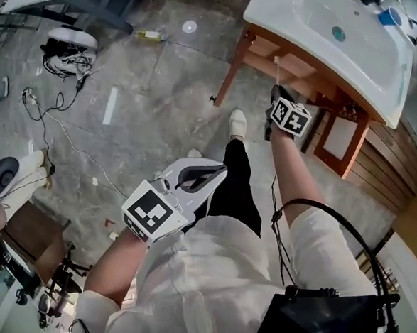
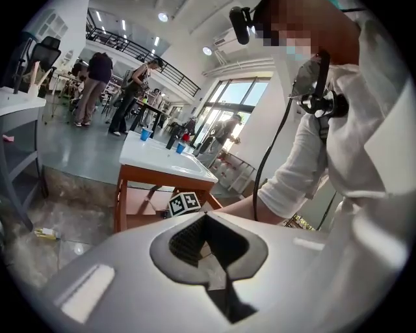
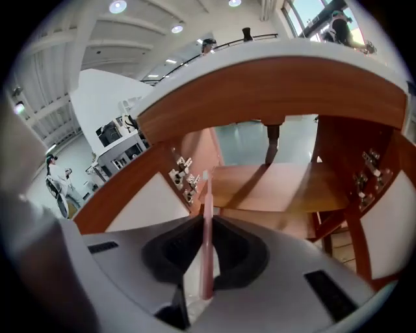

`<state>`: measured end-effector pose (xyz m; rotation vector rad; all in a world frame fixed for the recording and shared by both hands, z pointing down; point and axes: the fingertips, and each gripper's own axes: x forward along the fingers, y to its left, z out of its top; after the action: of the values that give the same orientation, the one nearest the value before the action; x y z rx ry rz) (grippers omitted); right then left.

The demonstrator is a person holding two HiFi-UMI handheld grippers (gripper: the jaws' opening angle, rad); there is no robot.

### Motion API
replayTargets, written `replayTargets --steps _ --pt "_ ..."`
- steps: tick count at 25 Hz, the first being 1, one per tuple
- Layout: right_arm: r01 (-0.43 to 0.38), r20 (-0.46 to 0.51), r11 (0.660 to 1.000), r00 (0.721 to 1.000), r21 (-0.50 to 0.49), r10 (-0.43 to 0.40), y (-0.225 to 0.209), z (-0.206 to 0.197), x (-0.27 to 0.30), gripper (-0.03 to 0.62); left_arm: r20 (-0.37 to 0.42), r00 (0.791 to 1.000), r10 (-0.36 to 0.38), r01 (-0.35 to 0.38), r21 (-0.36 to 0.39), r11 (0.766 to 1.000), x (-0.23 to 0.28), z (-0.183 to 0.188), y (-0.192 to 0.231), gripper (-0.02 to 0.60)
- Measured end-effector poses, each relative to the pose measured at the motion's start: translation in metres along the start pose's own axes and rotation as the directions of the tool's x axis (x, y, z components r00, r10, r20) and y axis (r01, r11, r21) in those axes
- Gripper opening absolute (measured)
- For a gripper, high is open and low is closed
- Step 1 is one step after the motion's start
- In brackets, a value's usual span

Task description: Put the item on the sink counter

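Note:
My right gripper [image 1: 276, 96] hangs low in front of the white sink counter [image 1: 304, 19], under its front edge, marker cube toward me. It is shut on a thin pink stick-like item [image 3: 206, 201] that stands up from the jaws [image 3: 205, 220]; in the head view the item [image 1: 276, 71] shows as a pale line rising toward the wooden frame. The right gripper view looks under the counter's wooden rail [image 3: 273, 91]. My left gripper [image 1: 219, 173] is near my waist, far from the counter. Its jaws [image 2: 207, 216] look closed, with nothing between them.
A wooden stand with a shelf [image 3: 279, 185] and panel doors [image 1: 339, 136] carries the sink. Blue cups [image 1: 390, 16] stand on the counter's far side. Cables [image 1: 66, 63] lie on the floor at left. My foot [image 1: 237, 121] is beside the stand. Several people [image 2: 97, 84] stand far off.

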<state>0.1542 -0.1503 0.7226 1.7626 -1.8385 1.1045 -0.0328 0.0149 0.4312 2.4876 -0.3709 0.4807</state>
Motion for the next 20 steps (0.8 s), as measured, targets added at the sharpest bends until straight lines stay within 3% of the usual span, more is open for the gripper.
replayTargets --steps 3,7,20 --pt "0.019 -0.013 0.999 1.000 0.031 -0.018 -0.016 0.002 0.037 0.043 0.009 1.000 0.012 -0.012 -0.023 1.000 0.025 0.005 0.020 0.005" --pt "0.035 -0.027 0.998 0.999 0.061 -0.033 -0.032 0.004 0.080 0.043 0.027 0.999 0.042 -0.038 -0.137 0.990 0.045 0.011 0.042 0.005" --pt "0.082 -0.019 0.990 0.997 0.110 -0.080 -0.060 0.026 0.197 0.043 0.031 0.994 0.109 -0.097 -0.256 0.962 0.065 0.002 0.106 0.005"
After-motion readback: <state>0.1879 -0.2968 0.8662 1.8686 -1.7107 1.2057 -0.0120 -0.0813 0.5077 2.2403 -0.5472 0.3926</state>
